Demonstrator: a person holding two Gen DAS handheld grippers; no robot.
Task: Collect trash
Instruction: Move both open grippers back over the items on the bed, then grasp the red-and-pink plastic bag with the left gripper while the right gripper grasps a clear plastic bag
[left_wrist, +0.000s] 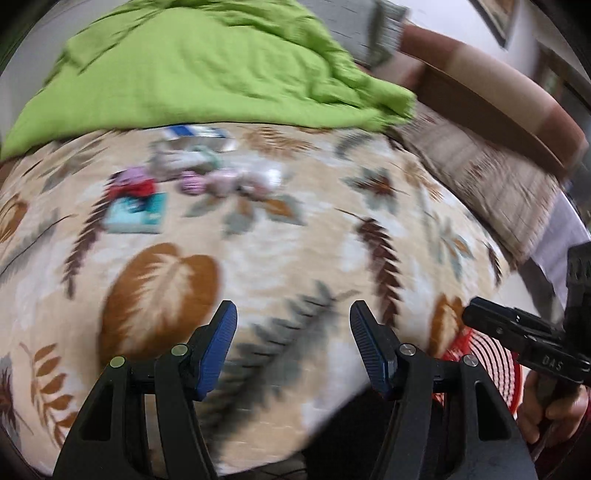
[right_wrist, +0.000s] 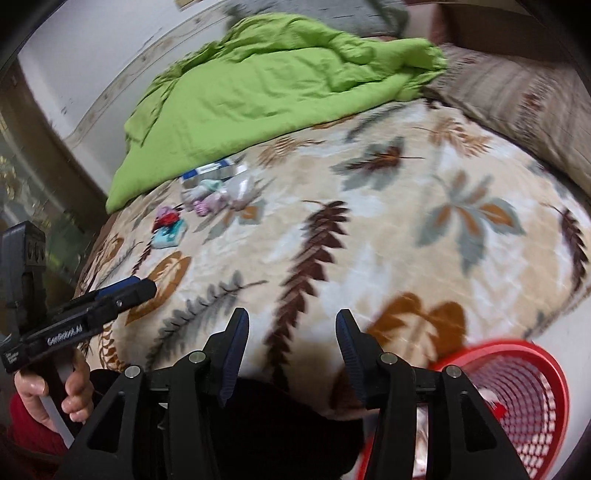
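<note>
Two grippers, left gripper (left_wrist: 293, 349) and right gripper (right_wrist: 291, 352), jaws apart and holding nothing, over a leaf-patterned blanket (right_wrist: 369, 236) on a bed, green quilt (right_wrist: 258, 92) behind, blurred trash pile (right_wrist: 207, 199) near the quilt, colourful wrappers and boxes, red mesh basket (right_wrist: 517, 406) at bed's edge.

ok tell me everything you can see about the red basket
The red basket is a round plastic bin with slotted, lattice-like walls and a smooth thick rim. It stands upright and open-topped, low beside the near edge of the leaf-patterned blanket, partly hidden behind the right gripper. Something pale with a bit of red seems to lie inside, too blurred to identify. In the left wrist view only its slatted wall shows.
</note>
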